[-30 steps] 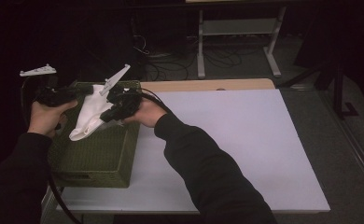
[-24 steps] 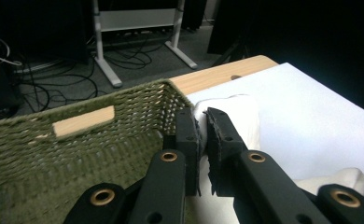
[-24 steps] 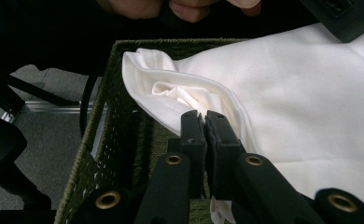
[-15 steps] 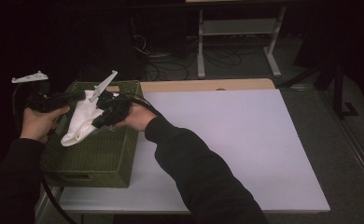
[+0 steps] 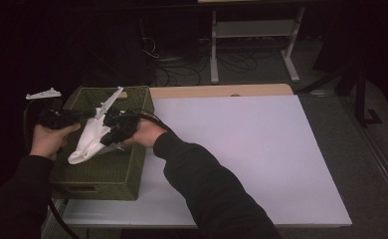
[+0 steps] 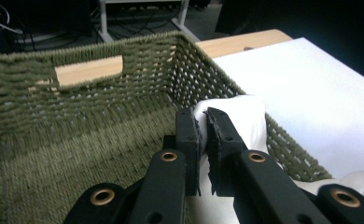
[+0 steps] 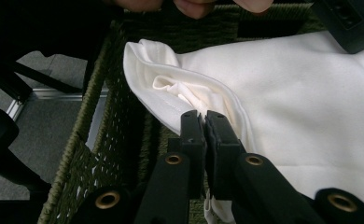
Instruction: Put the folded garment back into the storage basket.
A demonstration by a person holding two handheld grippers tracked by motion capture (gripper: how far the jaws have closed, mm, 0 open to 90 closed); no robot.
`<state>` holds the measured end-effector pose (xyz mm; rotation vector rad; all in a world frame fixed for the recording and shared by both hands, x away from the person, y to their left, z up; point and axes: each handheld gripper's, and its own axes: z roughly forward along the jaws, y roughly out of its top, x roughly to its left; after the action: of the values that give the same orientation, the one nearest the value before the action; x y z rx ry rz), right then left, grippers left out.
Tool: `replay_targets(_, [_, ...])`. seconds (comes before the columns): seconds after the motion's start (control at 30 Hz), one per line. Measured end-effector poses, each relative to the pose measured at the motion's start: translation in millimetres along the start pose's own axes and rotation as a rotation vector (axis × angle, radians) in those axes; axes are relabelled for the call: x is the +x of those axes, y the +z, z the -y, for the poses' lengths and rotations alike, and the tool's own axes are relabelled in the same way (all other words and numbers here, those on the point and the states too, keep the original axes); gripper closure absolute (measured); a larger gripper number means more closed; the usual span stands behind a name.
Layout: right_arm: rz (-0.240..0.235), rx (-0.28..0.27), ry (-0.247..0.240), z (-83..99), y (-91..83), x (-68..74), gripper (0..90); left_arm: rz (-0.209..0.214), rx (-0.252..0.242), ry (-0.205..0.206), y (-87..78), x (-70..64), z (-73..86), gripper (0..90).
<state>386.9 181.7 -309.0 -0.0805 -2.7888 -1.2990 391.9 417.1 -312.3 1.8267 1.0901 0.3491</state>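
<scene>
We have both hand-held grippers, left point(image 6: 202, 135) and right point(image 7: 204, 133), clamped on the white cloth point(image 5: 90, 139) above the basket point(image 5: 102, 174) at the worktop's left edge; uneven pulling could snag it on the rim.

The basket point(image 5: 102, 169) is olive green, woven in a tight ribbed pattern with an open lattice band near its rim. The cloth point(image 5: 90, 139) held over it is plain creamy white, unpatterned, with a stitched hem seen in the right gripper view. The left hand-held gripper point(image 6: 202, 135) and the right hand-held gripper point(image 7: 204, 133) are matte black with brass-coloured rivets. The desk point(image 5: 242, 149) has a pale lavender-white top with a light wood strip along its far edge. Both sleeves point(image 5: 207, 194) are black. The floor point(image 5: 341, 134) is dark grey.
</scene>
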Motion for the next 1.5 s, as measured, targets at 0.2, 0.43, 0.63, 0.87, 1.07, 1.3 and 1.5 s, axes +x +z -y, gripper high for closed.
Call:
replay_targets(0.2, [-0.008,0.014,0.011,10.1,8.0,0.3,85.2,-0.001,0.023,0.004,6.8,-0.3,7.3,83.4])
replay_targets(0.43, [-0.022,0.033,0.028,19.8,13.6,1.0,85.0,0.004,0.046,0.004,15.6,-1.0,15.2,83.4])
replay_targets(0.63, [-0.043,0.033,0.049,23.9,14.9,0.0,80.0,0.005,0.076,-0.003,22.9,1.9,18.0,83.4])
replay_targets(0.87, [-0.043,0.005,0.069,24.3,10.9,-1.3,69.0,-0.01,0.097,-0.013,29.2,5.7,20.0,83.4])
replay_targets(1.07, [-0.016,-0.033,0.092,24.3,-2.7,-3.7,60.3,-0.018,0.105,-0.006,29.3,7.2,19.6,83.3])
replay_targets(1.3, [0.014,-0.065,0.108,28.9,-19.6,-6.1,52.7,-0.038,0.121,0.0,31.0,9.1,17.3,83.1])
replay_targets(1.5, [0.064,-0.084,0.124,35.9,-39.2,-9.3,45.3,-0.066,0.135,0.004,32.7,13.6,14.1,82.9])
